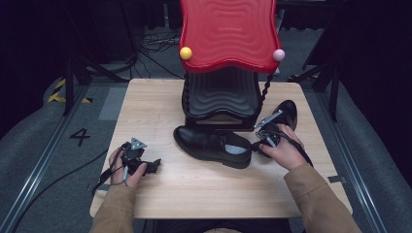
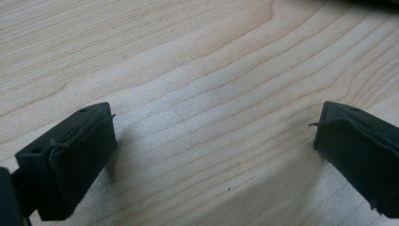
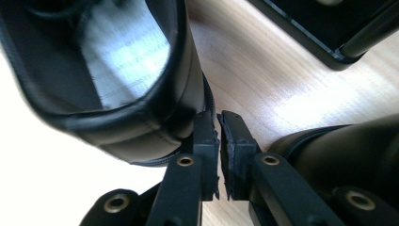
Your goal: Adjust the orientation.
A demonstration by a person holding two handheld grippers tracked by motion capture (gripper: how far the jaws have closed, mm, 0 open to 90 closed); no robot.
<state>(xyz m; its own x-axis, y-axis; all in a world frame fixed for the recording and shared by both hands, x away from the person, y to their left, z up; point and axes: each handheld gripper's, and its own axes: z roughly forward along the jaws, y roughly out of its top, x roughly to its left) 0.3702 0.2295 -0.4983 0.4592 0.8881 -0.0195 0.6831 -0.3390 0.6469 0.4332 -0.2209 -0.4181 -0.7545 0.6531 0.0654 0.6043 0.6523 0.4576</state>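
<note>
Two black shoes are seen on the wooden table (image 1: pixel 160 184) in the high view. One shoe (image 1: pixel 214 145) lies on its side near the middle of the table, just in front of the black base (image 1: pixel 221 104) of a stand with a red wavy top (image 1: pixel 228 31). The other shoe (image 1: pixel 284 114) is set to the right of that base, partly hidden by the right gripper (image 1: pixel 257 144).

The right gripper is held between the two shoes, at the heel end of the middle one. In the right gripper view its jaws are almost closed, with only a thin slit left between the pads (image 3: pixel 207 141) and nothing clamped in it. The heel rim of the shoe (image 3: pixel 122 113) is touched from outside by the left-hand pad.

The left gripper (image 1: pixel 145 167) is rested low at the left front of the table, well apart from the shoes. Its jaws are spread wide over bare wood, and nothing is held.
</note>
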